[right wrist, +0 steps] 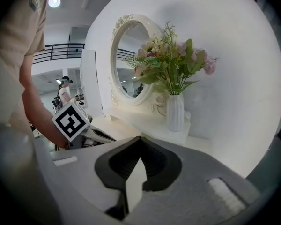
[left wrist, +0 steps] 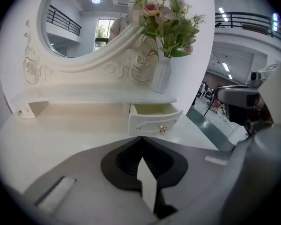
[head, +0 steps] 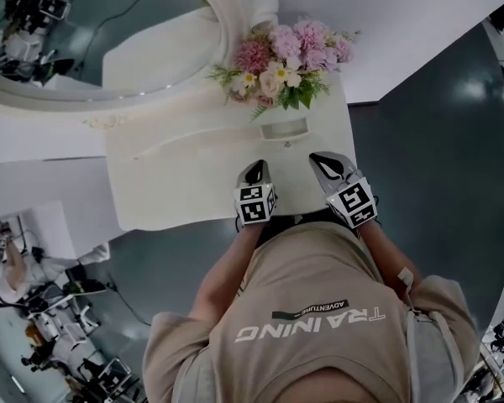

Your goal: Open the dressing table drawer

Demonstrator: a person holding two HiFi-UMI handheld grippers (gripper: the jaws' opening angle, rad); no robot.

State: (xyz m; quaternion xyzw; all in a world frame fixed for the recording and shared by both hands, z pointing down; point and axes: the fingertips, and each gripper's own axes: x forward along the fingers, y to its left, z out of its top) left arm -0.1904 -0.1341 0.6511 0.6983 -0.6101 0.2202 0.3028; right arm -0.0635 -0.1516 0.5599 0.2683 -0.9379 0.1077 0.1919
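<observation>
White dressing table (head: pixel 176 183), with an oval mirror (left wrist: pixel 84 22) and a vase of flowers (left wrist: pixel 161 74), fills the view. Its small drawer (left wrist: pixel 154 121), below the vase, stands pulled out, seemingly most of the way, so the task looks done. The left gripper (left wrist: pixel 141 142) and right gripper (right wrist: pixel 139 144) hover clear of it, jaws pressed together on nothing.

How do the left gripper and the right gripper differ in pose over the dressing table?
The left gripper points almost straight toward the pulled-out drawer; the right gripper angles inward from the drawer's right. The left gripper view frames the drawer, while the right gripper view frames the vase of flowers instead. Both are shut on nothing and clear of the drawer.
</observation>
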